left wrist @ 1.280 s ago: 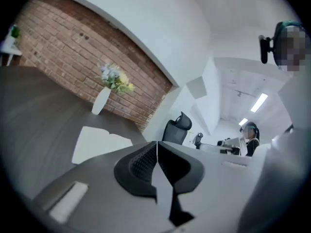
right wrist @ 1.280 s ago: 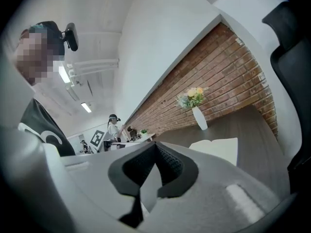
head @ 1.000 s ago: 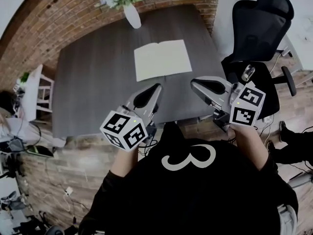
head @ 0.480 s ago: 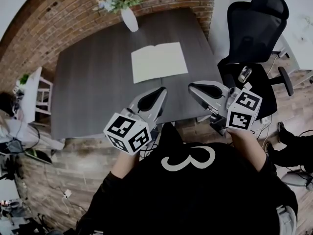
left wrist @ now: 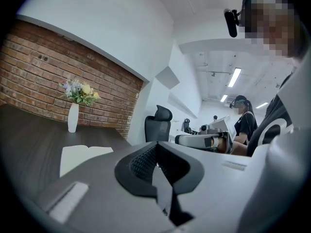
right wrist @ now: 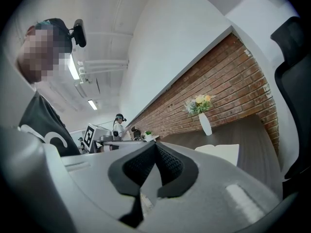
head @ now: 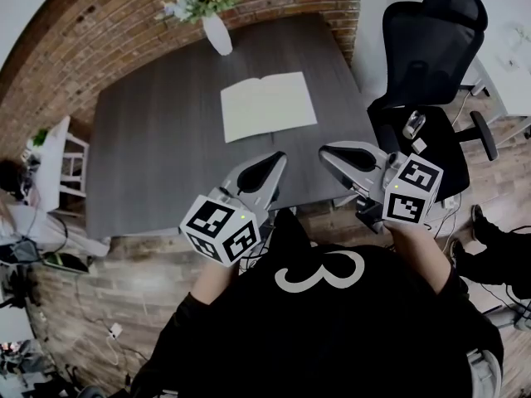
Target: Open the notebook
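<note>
The notebook [head: 267,104] lies open and flat on the dark table [head: 158,156], its pale pages facing up. It also shows low in the left gripper view as notebook [left wrist: 82,157] and in the right gripper view as notebook [right wrist: 221,152]. My left gripper [head: 279,157] hovers over the table's near edge, short of the notebook, with its jaws shut on nothing. My right gripper [head: 325,150] is held beside it at the same edge, also shut and empty. In their own views the left gripper [left wrist: 156,154] and the right gripper [right wrist: 155,155] both show pads pressed together.
A white vase with flowers [head: 217,31] stands at the table's far edge against the brick wall. A black office chair [head: 431,48] is right of the table. A white stool [head: 62,152] stands at the left. Other people are in the background.
My left gripper has drifted a little to the right, closer to the right gripper. The right gripper and the open notebook have stayed put.
</note>
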The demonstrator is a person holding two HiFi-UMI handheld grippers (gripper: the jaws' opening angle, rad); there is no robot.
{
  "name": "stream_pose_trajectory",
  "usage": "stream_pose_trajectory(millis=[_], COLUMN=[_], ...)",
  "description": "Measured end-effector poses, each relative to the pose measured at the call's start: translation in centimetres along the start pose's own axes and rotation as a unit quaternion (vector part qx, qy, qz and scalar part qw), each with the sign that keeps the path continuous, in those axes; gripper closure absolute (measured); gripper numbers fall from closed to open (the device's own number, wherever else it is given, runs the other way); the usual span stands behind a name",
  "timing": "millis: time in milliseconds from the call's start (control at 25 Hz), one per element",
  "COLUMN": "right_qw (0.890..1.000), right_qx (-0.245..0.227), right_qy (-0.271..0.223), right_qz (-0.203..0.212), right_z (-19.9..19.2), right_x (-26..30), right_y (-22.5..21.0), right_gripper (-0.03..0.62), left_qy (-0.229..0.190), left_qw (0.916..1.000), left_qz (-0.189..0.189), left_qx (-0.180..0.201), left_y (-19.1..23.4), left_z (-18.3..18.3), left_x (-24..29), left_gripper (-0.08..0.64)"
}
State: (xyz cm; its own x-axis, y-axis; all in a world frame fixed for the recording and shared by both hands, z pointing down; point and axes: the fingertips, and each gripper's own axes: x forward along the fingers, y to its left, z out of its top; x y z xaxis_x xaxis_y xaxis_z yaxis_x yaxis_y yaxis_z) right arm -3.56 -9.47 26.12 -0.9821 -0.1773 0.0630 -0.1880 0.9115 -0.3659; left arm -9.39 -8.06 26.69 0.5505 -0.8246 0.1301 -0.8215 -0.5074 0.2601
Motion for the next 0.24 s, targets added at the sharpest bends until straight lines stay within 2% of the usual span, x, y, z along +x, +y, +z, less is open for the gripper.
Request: stream_pose_trajectory(millis=[240], right_qw=[1.000], right_qx=[0.005], right_qy=[0.005], right_qz=[-0.006], right_z=[-0.88], right_x=[0.13], right_y=[-0.20], right_gripper=[0.591], left_qy=[0.001], left_qw=[1.0000], left_qz=[0.000], left_qx=[0.004], left_y=[0.05], left_z=[-0.53], left_x=[-0.02], left_gripper=[0.546])
